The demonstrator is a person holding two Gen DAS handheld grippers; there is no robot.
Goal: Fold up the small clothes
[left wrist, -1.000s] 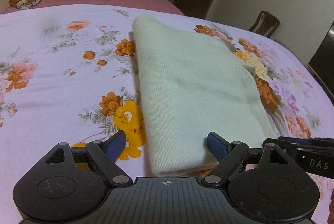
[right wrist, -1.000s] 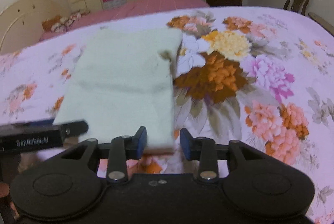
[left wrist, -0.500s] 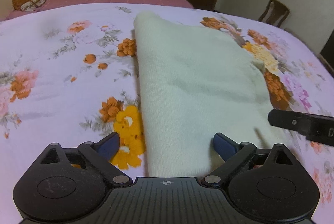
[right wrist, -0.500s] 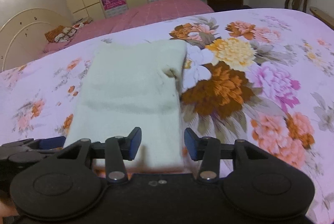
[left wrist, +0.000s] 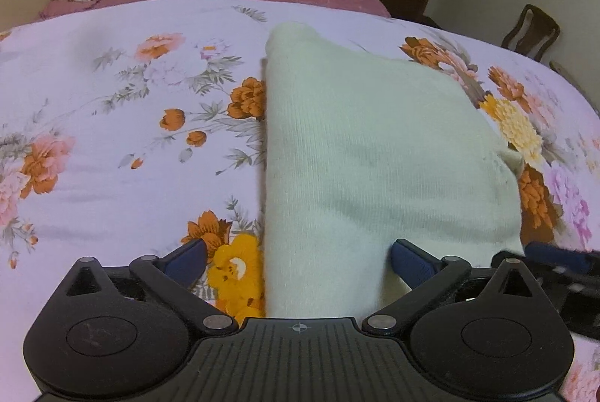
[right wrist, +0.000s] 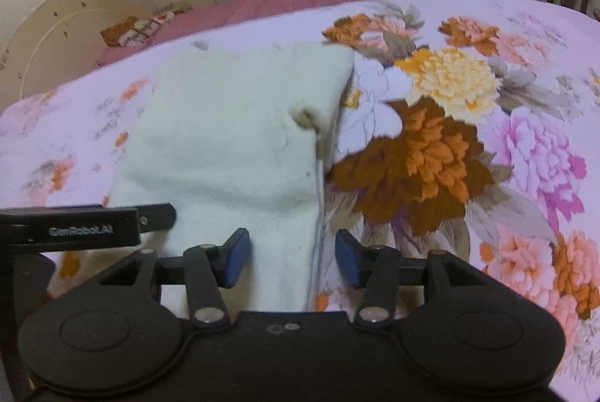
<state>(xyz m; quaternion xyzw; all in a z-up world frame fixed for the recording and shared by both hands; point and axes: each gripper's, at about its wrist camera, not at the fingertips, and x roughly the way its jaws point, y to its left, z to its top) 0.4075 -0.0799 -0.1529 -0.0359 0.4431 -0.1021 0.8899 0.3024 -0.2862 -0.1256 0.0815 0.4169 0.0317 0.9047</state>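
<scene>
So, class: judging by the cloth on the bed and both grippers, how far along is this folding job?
Done: the cream garment lies folded in a neat rectangle on the floral bedsheet. In hand: nothing; the left gripper and right gripper have just been opening over its near edge, pads clear. Left: perhaps another fold, though that is uncertain.

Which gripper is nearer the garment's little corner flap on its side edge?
Right. The right gripper straddles the cream garment's edge that carries the flap; the left gripper straddles the opposite near corner. Both open.
</scene>
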